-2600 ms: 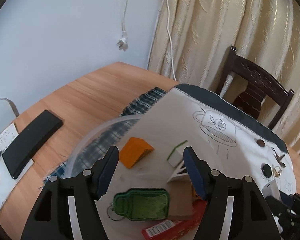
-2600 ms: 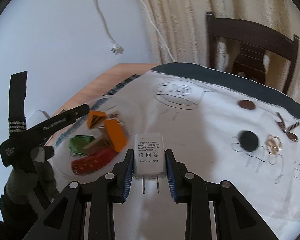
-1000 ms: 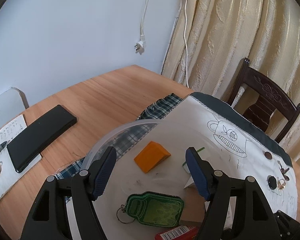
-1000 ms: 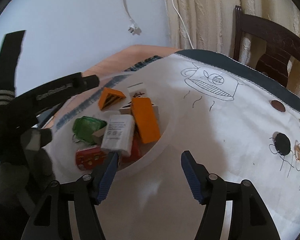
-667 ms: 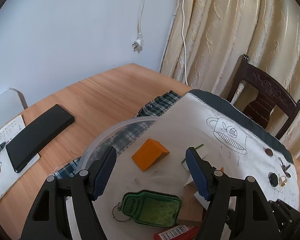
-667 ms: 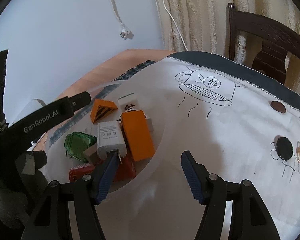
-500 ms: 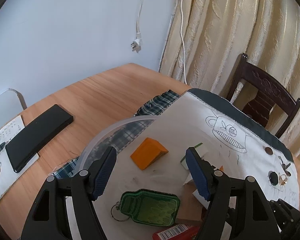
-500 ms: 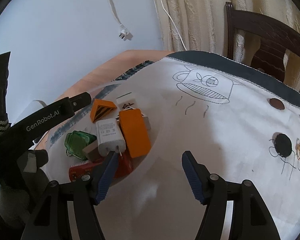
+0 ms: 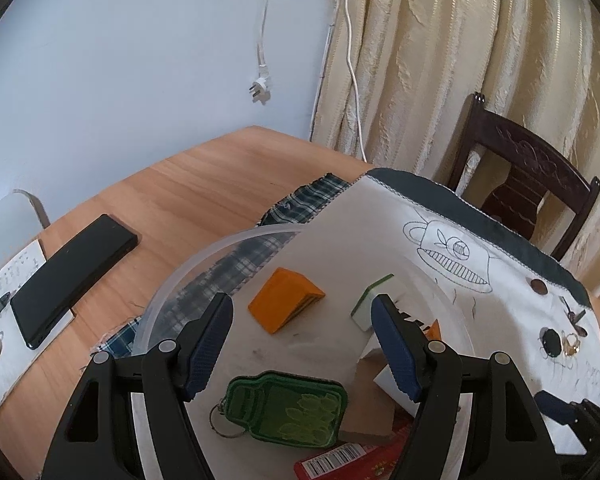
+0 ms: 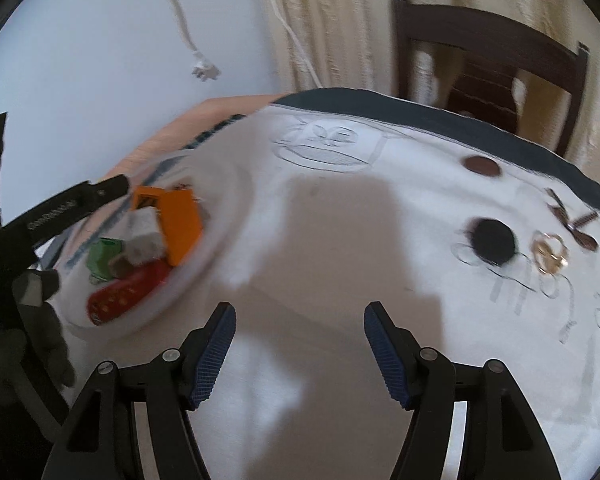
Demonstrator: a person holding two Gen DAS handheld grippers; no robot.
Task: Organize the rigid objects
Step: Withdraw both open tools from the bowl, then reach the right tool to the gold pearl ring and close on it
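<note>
- The left hand-held gripper (image 9: 302, 334) hangs over a clear plastic bowl (image 9: 188, 268) at the lower centre of the left wrist view, its jaws spread wide and holding nothing.
- Inside the bowl lie an orange wedge block (image 9: 286, 306) near the middle, a green bottle-shaped keychain (image 9: 286, 410) at the bottom centre, a white block with a green edge (image 9: 370, 306) to the right, and a red packet with a barcode (image 9: 340, 462) at the bottom edge.
- The right hand-held gripper (image 10: 300, 344) is released too, empty, low in the right wrist view above a white cloth with line drawings (image 10: 340, 240).
- In that blurred view the bowl sits at middle left, and a white charger (image 10: 144, 236) rests in it between orange pieces and the keychain.
- At the right of the cloth lie a black disc (image 10: 494, 242), a gold ring (image 10: 550, 254) just beside it, and a brown coin (image 10: 480, 166) higher up.
- On the wooden surface (image 9: 204, 184), a black phone (image 9: 72, 272) lies at middle left of the left wrist view.
</note>
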